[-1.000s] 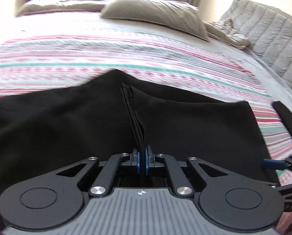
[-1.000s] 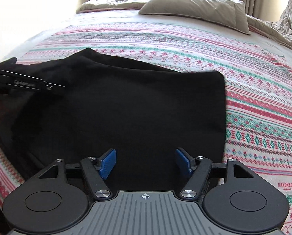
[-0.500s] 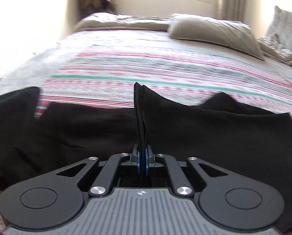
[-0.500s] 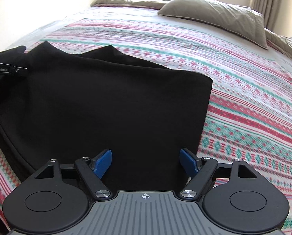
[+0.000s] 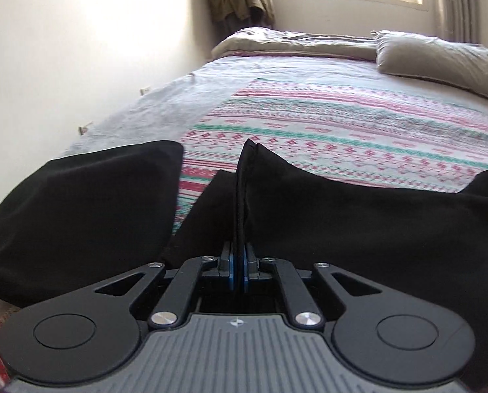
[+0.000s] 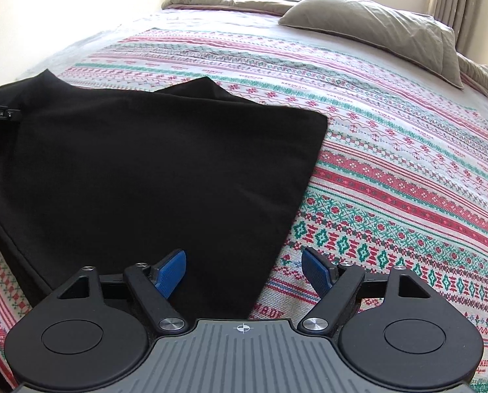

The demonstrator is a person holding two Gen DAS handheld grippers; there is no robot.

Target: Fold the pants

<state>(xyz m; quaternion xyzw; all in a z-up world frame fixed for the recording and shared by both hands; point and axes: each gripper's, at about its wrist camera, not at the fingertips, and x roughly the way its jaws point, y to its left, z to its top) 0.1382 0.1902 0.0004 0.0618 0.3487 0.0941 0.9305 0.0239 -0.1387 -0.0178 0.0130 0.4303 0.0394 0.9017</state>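
While the left hand-held gripper (image 5: 239,273) is clamped on a pinched ridge of the black pants (image 6: 152,170), the right hand-held gripper (image 6: 244,273) hangs with its blue pads spread wide and nothing between them, low over the near right corner of the cloth. The pants lie on the bed (image 6: 391,170), on its striped patterned cover, already doubled into a rough rectangle in the right wrist view; in the left wrist view a separate black flap (image 5: 89,216) sits off to the left with a strip of cover showing between it and the held ridge.

The main risk, as I judge it, is the thin pinch: several layers stand edge-on between the pads, and a quick pull could let the inner layer slide out, leaving the fold uneven. Dragging the held part across could also rumple the lower layers, since nothing pins them.

The right edge of the pants runs straight and clean, with broad open cover beyond it toward the pillow (image 6: 375,23). Room is tighter on the left, where the bed's edge and the wall (image 5: 63,49) are near.
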